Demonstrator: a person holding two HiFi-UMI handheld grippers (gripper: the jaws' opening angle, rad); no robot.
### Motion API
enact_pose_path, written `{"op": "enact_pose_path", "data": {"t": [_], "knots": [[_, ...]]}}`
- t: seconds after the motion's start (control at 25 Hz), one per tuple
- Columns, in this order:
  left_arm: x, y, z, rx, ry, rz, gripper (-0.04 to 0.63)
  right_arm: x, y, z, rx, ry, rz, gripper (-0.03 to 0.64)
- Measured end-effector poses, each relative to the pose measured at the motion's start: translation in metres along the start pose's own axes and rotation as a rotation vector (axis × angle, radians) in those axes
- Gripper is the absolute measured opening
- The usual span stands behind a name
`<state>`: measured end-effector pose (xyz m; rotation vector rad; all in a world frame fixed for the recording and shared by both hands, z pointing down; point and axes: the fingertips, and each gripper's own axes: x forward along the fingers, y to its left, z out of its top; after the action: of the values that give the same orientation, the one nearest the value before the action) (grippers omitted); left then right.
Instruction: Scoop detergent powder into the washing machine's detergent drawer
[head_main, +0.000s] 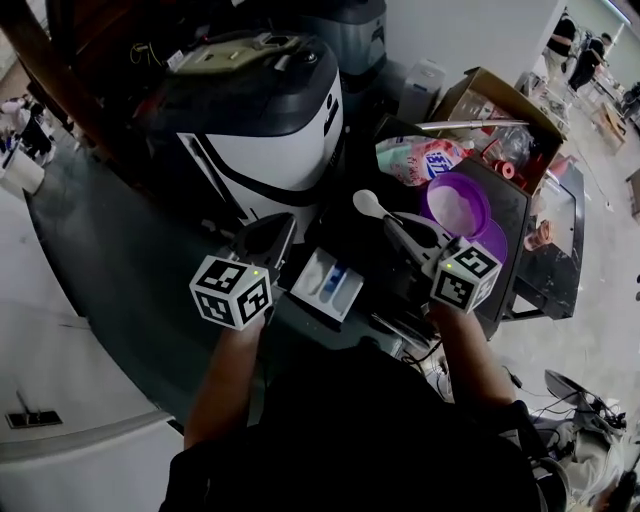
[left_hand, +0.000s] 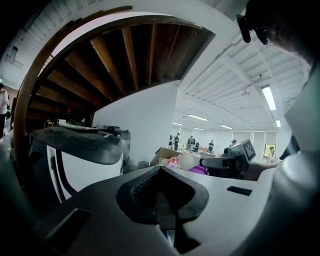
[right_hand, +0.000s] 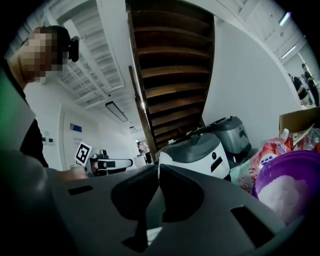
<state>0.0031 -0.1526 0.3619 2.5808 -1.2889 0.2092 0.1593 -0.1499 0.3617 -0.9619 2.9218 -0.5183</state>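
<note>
The washing machine (head_main: 270, 130) stands at the back, and its white detergent drawer (head_main: 328, 283) with blue inserts is pulled open below it. My right gripper (head_main: 402, 232) is shut on the handle of a white spoon (head_main: 367, 203), whose bowl is held up between the drawer and a purple bowl (head_main: 458, 205) of white powder. In the right gripper view the handle shows as a thin white edge between the shut jaws (right_hand: 158, 170), with the purple bowl (right_hand: 285, 192) at lower right. My left gripper (head_main: 268, 240) hovers left of the drawer, shut on nothing (left_hand: 161, 170).
A pink detergent bag (head_main: 420, 160) lies behind the purple bowl, beside an open cardboard box (head_main: 500, 110). The bowl rests on a dark stand (head_main: 520, 240). A second machine (head_main: 350, 30) is behind the washer. People stand far off at upper right (head_main: 575, 45).
</note>
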Motion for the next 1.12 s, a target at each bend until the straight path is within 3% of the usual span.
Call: {"op": "enact_pose_path", "data": {"t": [0.56, 0.84, 1.12], "knots": [[-0.039, 0.017, 0.056, 0.081, -0.124, 0.074, 0.008, -0.021, 0.019, 0.068, 0.012, -0.199, 0.060, 0.021], [-0.043, 0.017, 0.041, 0.075, -0.115, 0.109, 0.008, -0.025, 0.026, 0.057, 0.044, -0.238, 0.090, 0.020], [-0.033, 0.003, 0.027, 0.061, -0.096, 0.093, 0.008, -0.030, 0.020, 0.047, 0.059, -0.226, 0.069, 0.020]]}}
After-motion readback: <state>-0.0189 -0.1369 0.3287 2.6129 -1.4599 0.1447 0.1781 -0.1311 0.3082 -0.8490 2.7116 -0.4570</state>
